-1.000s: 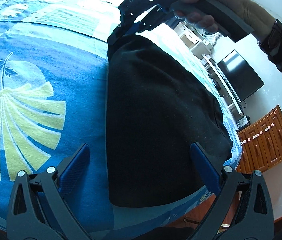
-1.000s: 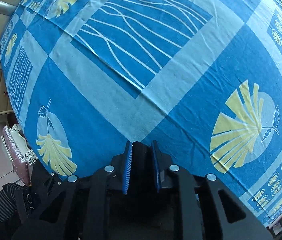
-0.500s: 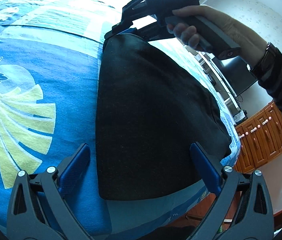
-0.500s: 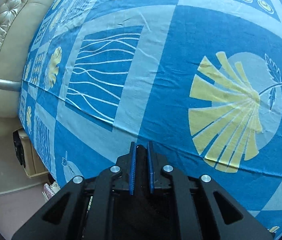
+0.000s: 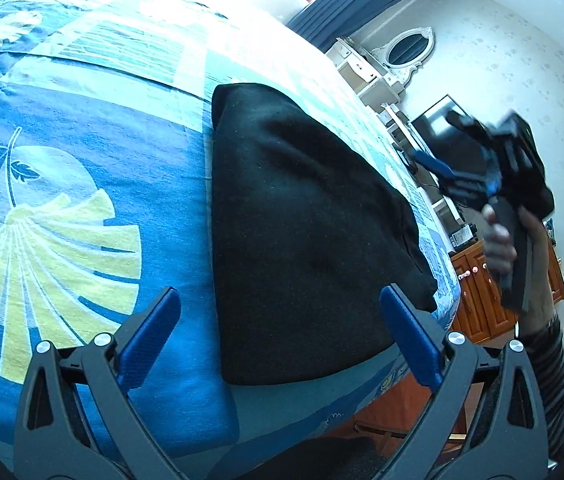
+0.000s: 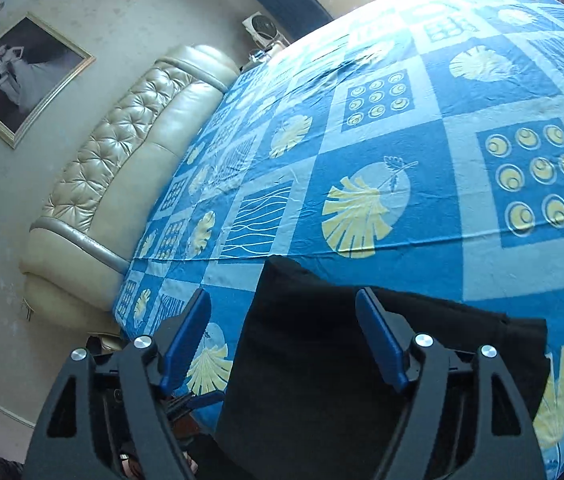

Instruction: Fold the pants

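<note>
the folded black pants (image 5: 306,236) are lying flat on the blue patterned bedsheet (image 5: 82,168) near its edge, while the left gripper (image 5: 282,320) and the right gripper (image 6: 284,334) are both hovering above them with jaws spread wide, gripping nothing.

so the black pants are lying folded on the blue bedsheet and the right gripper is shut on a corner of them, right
Not quite. The right gripper is open and holds nothing, as the right wrist view shows; its fingers are spread above the black pants. The pants do lie folded on the blue bedsheet.
</note>
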`<state>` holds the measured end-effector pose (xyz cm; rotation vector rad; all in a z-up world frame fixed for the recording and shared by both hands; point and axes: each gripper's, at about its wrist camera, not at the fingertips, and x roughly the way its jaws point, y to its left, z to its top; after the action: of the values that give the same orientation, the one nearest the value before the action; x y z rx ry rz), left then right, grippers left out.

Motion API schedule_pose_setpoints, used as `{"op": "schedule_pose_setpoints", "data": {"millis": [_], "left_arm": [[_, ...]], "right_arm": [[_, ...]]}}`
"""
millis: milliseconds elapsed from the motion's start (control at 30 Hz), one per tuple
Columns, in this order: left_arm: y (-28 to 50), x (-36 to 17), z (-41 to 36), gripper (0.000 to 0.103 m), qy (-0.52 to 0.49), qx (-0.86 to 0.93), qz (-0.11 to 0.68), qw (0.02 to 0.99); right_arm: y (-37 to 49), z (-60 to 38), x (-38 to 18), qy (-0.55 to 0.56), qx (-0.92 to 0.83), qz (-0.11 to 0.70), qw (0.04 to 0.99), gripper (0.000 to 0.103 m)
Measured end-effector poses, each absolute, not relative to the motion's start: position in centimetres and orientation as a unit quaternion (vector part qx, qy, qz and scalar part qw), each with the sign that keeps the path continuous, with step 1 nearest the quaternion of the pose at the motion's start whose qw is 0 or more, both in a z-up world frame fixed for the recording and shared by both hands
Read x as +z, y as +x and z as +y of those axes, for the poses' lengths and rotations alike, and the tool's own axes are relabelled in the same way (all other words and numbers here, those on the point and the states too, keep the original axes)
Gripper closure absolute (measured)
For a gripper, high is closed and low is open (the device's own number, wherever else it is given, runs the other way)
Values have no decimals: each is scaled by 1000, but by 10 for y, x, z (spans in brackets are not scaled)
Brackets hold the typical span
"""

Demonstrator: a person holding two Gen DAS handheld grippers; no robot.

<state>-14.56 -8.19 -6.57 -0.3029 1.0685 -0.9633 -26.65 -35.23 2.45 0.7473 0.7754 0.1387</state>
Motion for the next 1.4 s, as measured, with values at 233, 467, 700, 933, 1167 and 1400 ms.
{"op": "schedule_pose_setpoints", "data": {"millis": [233,467,700,933,1167,1400], "left_arm": [[-133,-82,-94,4,-163,-458,520,702],[-131,-84,-105,4,-177,-478,532,675],[-129,-89,-114,15,-188,-472,540,671],[-124,-97,-107,57,-178,-452,561,670],[-128,-89,-108,66,-165,-436,557,688],[-132,-81,-113,68,-138,-427,548,706]], "right_arm": [[-390,-419,-39,450,-17,347,823,23],[-392,-402,-98,499,28,367,784,23],[-372,-378,-97,479,54,368,795,24],[-376,-381,-106,475,49,381,792,60],[-376,-375,-103,468,46,374,799,63],[-371,-368,-100,466,43,371,802,64]]}}
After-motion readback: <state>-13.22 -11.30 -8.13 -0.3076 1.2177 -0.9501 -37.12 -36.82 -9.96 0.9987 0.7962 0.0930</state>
